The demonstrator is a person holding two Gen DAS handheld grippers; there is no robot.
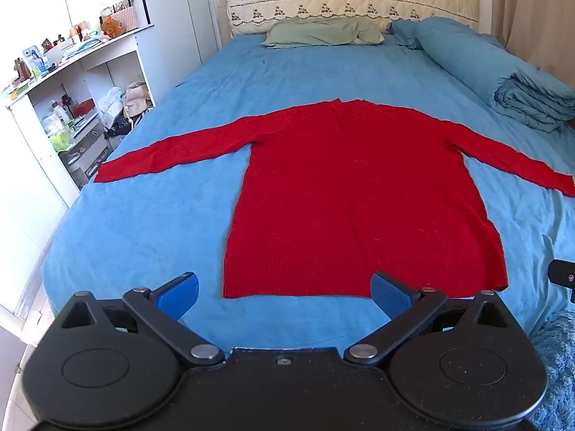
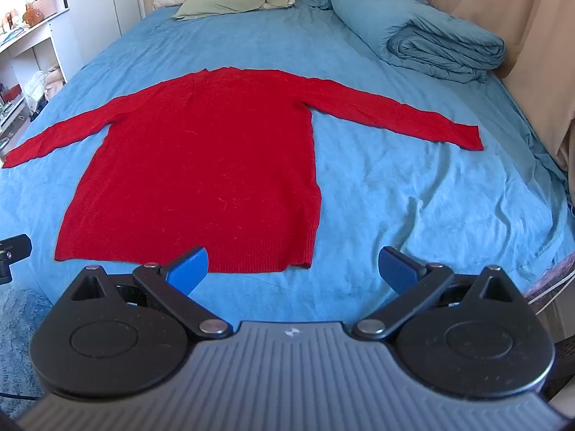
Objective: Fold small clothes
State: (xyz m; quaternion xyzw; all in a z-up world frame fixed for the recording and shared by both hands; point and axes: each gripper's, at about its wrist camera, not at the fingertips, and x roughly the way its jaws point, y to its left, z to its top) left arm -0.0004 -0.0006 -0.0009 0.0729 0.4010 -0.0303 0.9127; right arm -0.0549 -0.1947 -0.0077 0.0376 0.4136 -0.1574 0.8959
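Note:
A red long-sleeved sweater lies flat on the blue bed sheet, both sleeves spread out sideways and the hem nearest me. My left gripper hangs open just short of the hem, its blue pads wide apart with nothing between them. My right gripper is also open, near the hem's right corner, holding nothing. A black edge of the other gripper shows at the side of each view.
A green pillow and a rolled blue duvet lie at the head and right side of the bed. White shelves crowded with small items stand to the left. A beige curtain hangs on the right.

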